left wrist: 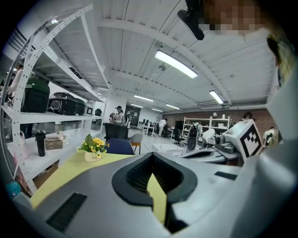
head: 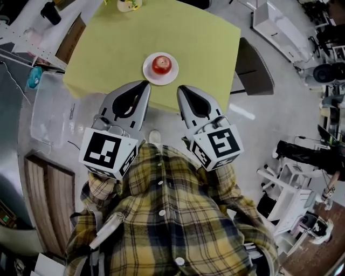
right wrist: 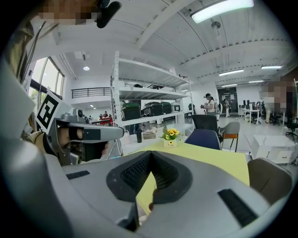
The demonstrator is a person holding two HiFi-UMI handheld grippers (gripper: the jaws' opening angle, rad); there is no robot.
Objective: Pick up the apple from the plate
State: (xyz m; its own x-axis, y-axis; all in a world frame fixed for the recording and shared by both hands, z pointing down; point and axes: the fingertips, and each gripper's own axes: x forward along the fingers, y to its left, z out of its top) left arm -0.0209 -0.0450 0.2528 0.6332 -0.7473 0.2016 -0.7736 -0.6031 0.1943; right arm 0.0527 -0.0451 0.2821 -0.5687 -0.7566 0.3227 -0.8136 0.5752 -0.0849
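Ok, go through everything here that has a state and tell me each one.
apple: on the plate, not held
plate: flat on the table
left gripper: shut, empty, short of the plate
right gripper: shut, empty, short of the plate
flower pot: upright at the table's far edge
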